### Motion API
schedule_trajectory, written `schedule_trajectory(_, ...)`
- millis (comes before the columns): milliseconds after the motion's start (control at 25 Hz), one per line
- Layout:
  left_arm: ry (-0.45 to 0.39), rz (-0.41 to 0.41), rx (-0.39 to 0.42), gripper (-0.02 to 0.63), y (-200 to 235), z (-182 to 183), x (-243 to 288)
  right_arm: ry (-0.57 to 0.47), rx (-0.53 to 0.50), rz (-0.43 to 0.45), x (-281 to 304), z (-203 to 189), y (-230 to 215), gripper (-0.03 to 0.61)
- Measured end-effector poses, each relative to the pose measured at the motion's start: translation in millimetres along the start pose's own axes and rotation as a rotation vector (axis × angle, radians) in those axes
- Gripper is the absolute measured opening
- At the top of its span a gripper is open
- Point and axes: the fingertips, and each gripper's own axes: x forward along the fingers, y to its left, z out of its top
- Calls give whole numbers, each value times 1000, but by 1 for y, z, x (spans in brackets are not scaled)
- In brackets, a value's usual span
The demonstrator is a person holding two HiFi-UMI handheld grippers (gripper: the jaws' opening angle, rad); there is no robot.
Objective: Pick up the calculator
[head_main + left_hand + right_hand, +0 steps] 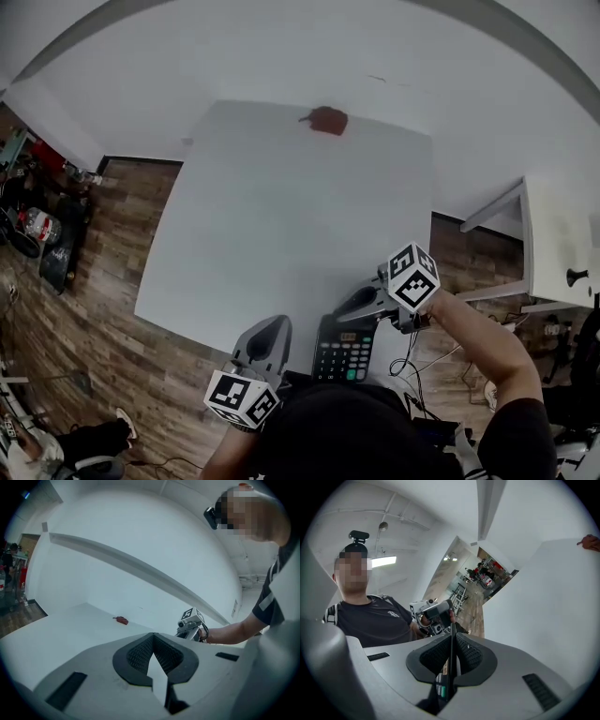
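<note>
The calculator is dark with grey keys and a few green ones, and it hangs above the near edge of the white table. My right gripper is shut on its upper end. In the right gripper view the calculator stands edge-on between the pads of that gripper. My left gripper is just left of the calculator and apart from it. Its jaws meet at the tips with nothing between them. Each gripper shows in the other's view: the right gripper and the left gripper.
A small red object lies near the table's far edge by the white wall. A white cabinet stands at the right. Wooden floor with clutter runs along the left. The person's torso fills the bottom of the head view.
</note>
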Motion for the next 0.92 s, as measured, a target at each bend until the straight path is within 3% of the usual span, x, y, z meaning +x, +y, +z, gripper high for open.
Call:
schedule_trajectory(400, -20, -9, 38, 6, -22, 8, 3, 2, 0, 20, -13, -4, 18, 43)
schedule_trajectory(920, -21, -7, 60, 6, -18, 8, 0, -11, 1, 22, -9, -6, 22, 43)
